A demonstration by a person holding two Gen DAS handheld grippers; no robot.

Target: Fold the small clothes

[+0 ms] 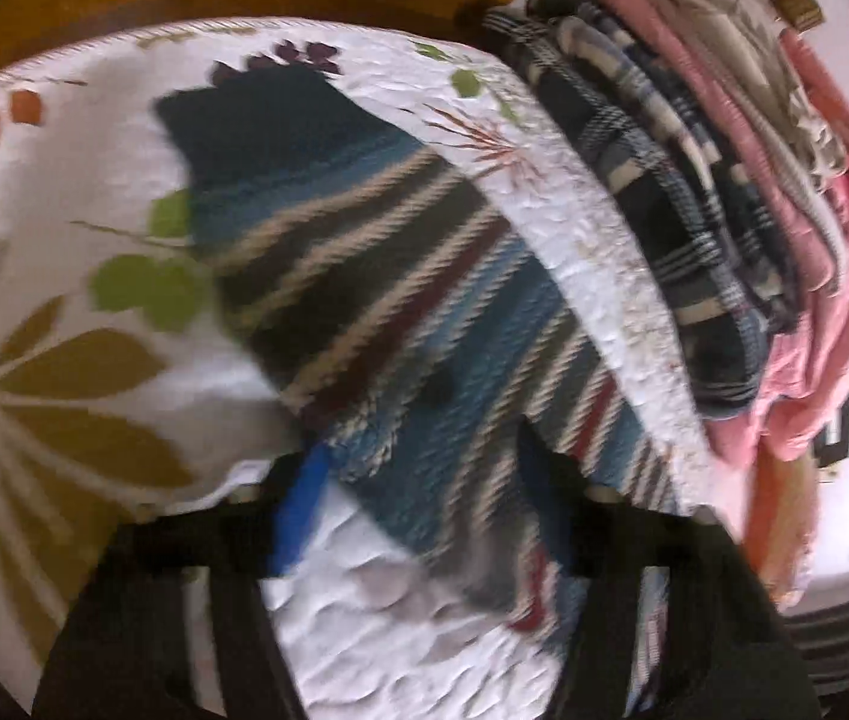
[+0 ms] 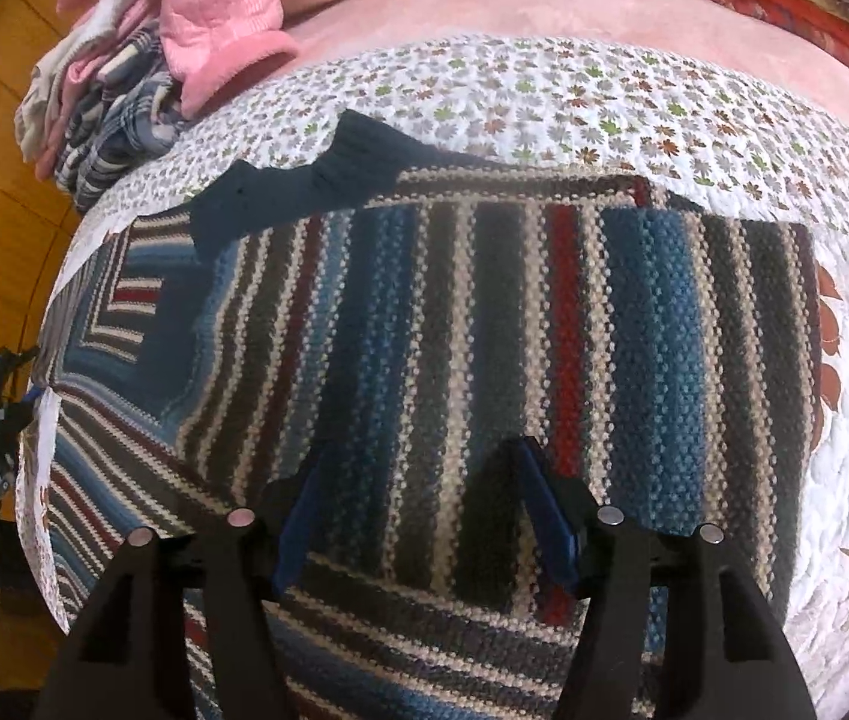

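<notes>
Below, the right tongs (image 2: pixel 418 480) hang spread over a striped sweater (image 2: pixel 484 312) on the quilt (image 2: pixel 544 90), while the left tongs (image 1: pixel 424 468) gape over its sleeve (image 1: pixel 364 276).

No writing, label, brand or number is showing anywhere that can be read in either view.
</notes>
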